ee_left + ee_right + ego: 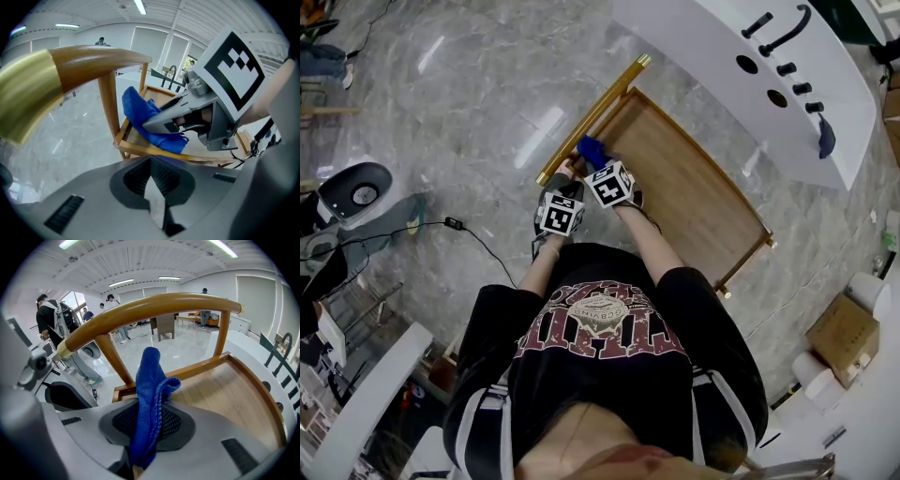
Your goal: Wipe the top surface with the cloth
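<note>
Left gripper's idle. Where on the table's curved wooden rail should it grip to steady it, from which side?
Probably the rail, at its open span between the two uprights, from above, jaws across the bar: it is round and stands clear over the top surface, so jaws fit around it. The left gripper is shut, so open first; the right gripper is shut on the cloth.

Knitted cloth, smooth wooden top surface
</note>
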